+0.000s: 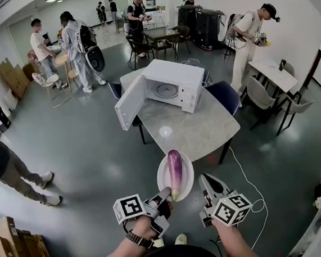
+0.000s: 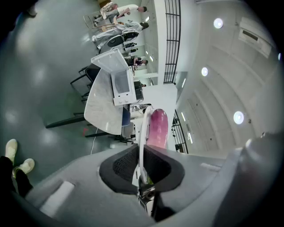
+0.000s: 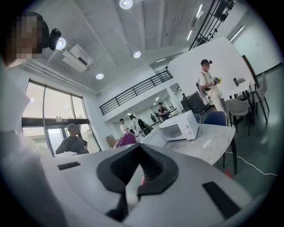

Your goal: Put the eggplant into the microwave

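Note:
A long purple eggplant lies on a white plate that is held in the air in front of the person. My left gripper is shut on the plate's near rim; in the left gripper view the plate stands edge-on between the jaws with the eggplant beside it. My right gripper hangs just right of the plate, shut and holding nothing. The white microwave stands on the far part of a grey table, its door swung open to the left.
Dark chairs stand around the table. A white cable trails over the floor at the right. Several people stand farther back, one by a white table at the right. Cardboard boxes sit at the lower left.

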